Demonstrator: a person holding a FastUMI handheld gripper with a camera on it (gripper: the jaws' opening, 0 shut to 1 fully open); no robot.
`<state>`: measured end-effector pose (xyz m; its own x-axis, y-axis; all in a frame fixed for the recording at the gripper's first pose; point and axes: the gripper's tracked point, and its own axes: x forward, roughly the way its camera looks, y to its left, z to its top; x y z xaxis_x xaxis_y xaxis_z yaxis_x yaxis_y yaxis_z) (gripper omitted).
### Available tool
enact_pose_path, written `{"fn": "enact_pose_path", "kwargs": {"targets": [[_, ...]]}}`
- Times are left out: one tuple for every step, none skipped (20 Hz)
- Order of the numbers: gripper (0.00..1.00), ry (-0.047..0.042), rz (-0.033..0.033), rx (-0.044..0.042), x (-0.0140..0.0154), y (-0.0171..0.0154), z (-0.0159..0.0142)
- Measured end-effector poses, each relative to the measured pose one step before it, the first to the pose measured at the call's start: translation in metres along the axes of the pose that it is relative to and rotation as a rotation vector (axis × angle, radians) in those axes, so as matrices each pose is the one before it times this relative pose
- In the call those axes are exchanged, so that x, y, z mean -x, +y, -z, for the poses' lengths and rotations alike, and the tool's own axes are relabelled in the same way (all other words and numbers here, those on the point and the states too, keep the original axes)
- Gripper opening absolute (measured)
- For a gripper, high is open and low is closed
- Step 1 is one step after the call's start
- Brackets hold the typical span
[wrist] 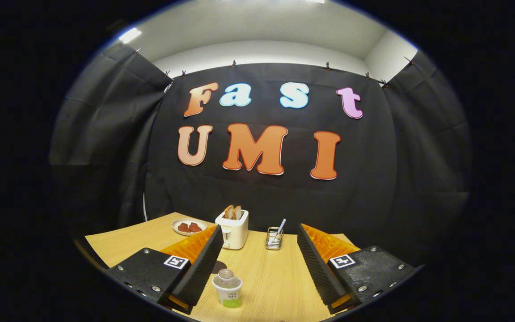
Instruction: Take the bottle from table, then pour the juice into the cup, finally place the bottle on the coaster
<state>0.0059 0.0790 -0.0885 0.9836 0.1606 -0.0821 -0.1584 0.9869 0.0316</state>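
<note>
My gripper (257,264) is open, its two fingers spread wide above the wooden table (280,277). Between the fingers, close to the left one, stands a small clear bottle (227,290) with a white and green label, upright and untouched by either finger. A dark round coaster (218,267) lies on the table just behind the bottle, partly hidden by the left finger (201,268). Nothing is held.
Beyond the fingers, a white toaster (233,229) with two slices of bread stands mid-table. A white plate (188,227) with reddish food lies to its left. A small wire holder (274,238) with a utensil stands to its right. Black cloth walls surround the table.
</note>
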Motion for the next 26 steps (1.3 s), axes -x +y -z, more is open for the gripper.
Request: {"fn": "enact_pose_path", "kwargs": {"targets": [[0.99, 0.01399, -0.00925, -0.00147, -0.00265, 0.00438, 0.01118], [0.99, 0.00705, -0.01213, -0.00272, -0.00346, 0.00468, 0.01158], [0.99, 0.00826, -0.00821, -0.00647, -0.00347, 0.00446, 0.01211], [0.99, 0.00776, -0.01449, -0.00874, -0.00316, 0.00336, 0.01239], [0.99, 0.0102, -0.01001, -0.00953, -0.00355, 0.00375, 0.01256], [0.99, 0.01018, -0.00949, -0.0061, -0.00328, 0.00131, 0.01401], [0.99, 0.00926, 0.00168, -0.00524, -0.00446, 0.0001, 0.01215], [0.99, 0.01079, 0.00057, -0.00821, -0.0056, -0.00087, 0.01236], [0.99, 0.01448, -0.00269, -0.01115, -0.00399, 0.00095, 0.01233], [0.99, 0.01343, -0.01254, -0.01069, -0.00391, 0.00284, 0.01148], [0.99, 0.01486, -0.01381, -0.0075, -0.0032, 0.0033, 0.00976], [0.99, -0.02083, -0.02506, -0.02268, 0.00008, 0.00706, -0.00078], [0.99, 0.00868, -0.00654, -0.00682, -0.00068, 0.00256, 0.00441], [0.99, -0.01211, -0.01445, -0.01292, -0.00142, 0.00146, 0.00131], [0.99, -0.00238, 0.00015, -0.00314, -0.00207, 0.0016, 0.00568], [0.99, -0.00119, -0.00001, -0.00011, 0.00115, -0.0001, 0.00233], [0.99, 0.00915, 0.00392, 0.00407, -0.0011, 0.00025, 0.00541], [0.99, 0.00553, -0.00584, 0.00311, 0.00033, 0.00243, 0.0051], [0.99, 0.00841, 0.00058, 0.00437, -0.00147, 0.00135, 0.00558], [0.99, 0.00669, 0.00315, 0.00249, -0.00184, 0.00018, 0.00508], [0.99, 0.00859, 0.00671, 0.00038, -0.00237, -0.00104, 0.00425], [0.98, 0.01357, 0.00042, 0.00196, -0.00274, 0.00089, 0.00667], [0.96, 0.01429, 0.00287, 0.00215, -0.0017, 0.00052, 0.00673], [0.94, 0.00972, 0.00156, 0.0013, -0.00178, -0.0003, 0.00487], [0.9, 0.00976, 0.00584, 0.0015, -0.00218, -0.00058, 0.00583], [0.87, 0.01031, -0.00201, 0.00054, -0.00139, 0.00112, 0.00555]]}}
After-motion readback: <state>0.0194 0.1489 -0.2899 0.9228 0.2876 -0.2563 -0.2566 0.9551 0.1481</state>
